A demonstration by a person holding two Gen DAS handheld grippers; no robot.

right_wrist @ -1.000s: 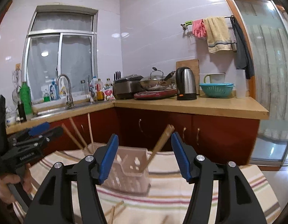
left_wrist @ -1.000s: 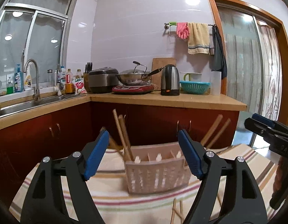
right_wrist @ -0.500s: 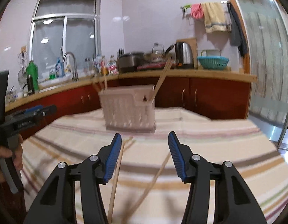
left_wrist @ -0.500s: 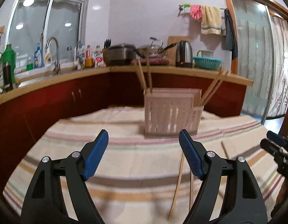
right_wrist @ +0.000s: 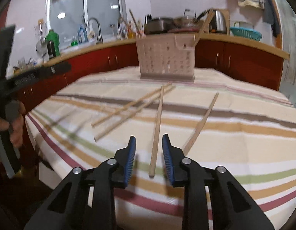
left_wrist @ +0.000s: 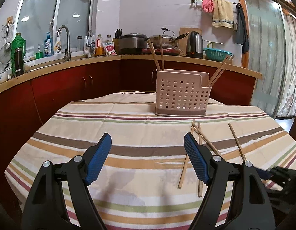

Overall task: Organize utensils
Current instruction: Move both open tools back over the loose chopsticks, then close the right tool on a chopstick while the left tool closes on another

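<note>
Right claw point(right_wrist: 148, 145) lowered, four loose chopsticks point(right_wrist: 157, 122)

Right gripper point(right_wrist: 148, 140) now lower, jaws closing around a loose chopstick point(right_wrist: 156, 132)

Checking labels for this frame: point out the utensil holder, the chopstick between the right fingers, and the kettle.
utensil holder point(left_wrist: 181, 97), left wrist view, perforated front wall.
chopstick point(right_wrist: 157, 132), right wrist view, mid-shaft, between the closing fingers, not yet pinched.
kettle point(left_wrist: 195, 45), left wrist view, steel body.
</note>
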